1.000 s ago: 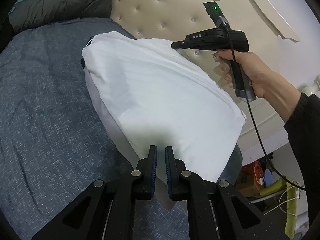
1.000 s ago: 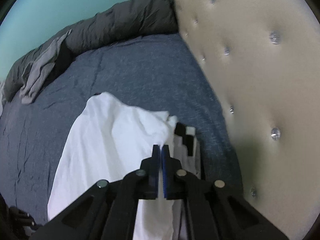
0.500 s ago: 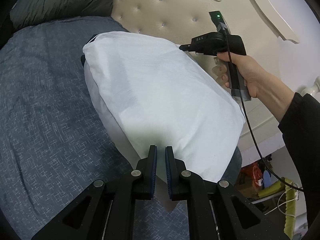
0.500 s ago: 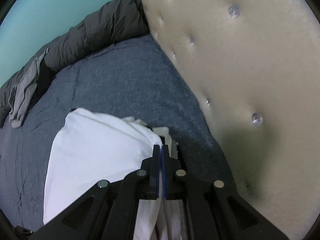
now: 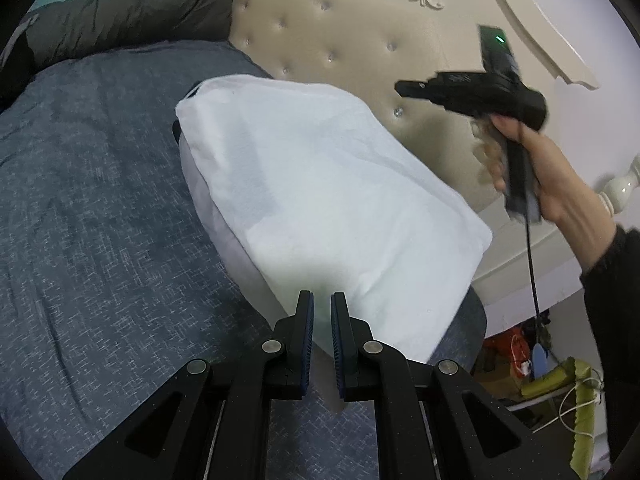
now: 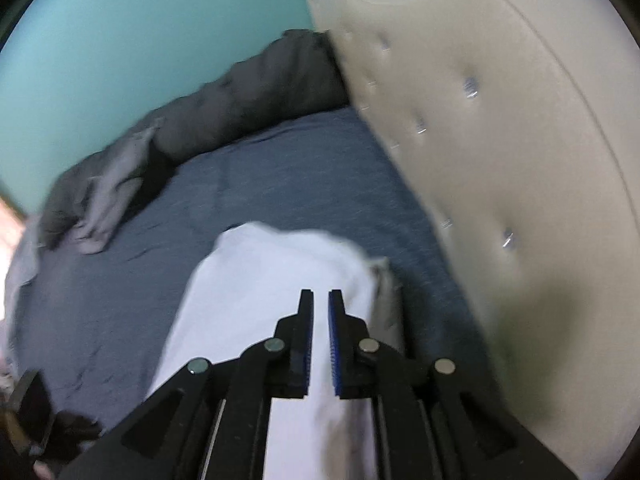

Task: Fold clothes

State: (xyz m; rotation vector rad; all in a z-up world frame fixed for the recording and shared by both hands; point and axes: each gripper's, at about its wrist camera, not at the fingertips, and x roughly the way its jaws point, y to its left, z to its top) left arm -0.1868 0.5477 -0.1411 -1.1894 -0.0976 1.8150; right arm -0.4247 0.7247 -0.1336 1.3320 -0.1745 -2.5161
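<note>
The left tool point(image 5: 322, 308) is angling downward over the near edge of the bed, its blue-padded fingers point(image 5: 307, 336) standing a narrow gap apart with white cloth showing in the slot between them (whether the pads are actually pinching that cloth cannot be told). Ahead of it, the white garment point(image 5: 320, 200) is lying folded into a smooth, puffy, roughly rectangular bundle on the blue-grey woven bedsheet point(image 5: 92, 220), its long axis running diagonally from the near right corner of the bed toward the far left, close beside the cream tufted headboard point(image 5: 320, 28). A dark grey rolled duvet point(image 5: 128, 12) is lying along the far edge. To the right, a bare hand point(image 5: 548, 176) in a dark sleeve is gripping the pistol handle of the right tool point(image 6: 320, 312), raised clear above the garment; its jaws are opening, with nothing between them, only the white fabric lying below.
</note>
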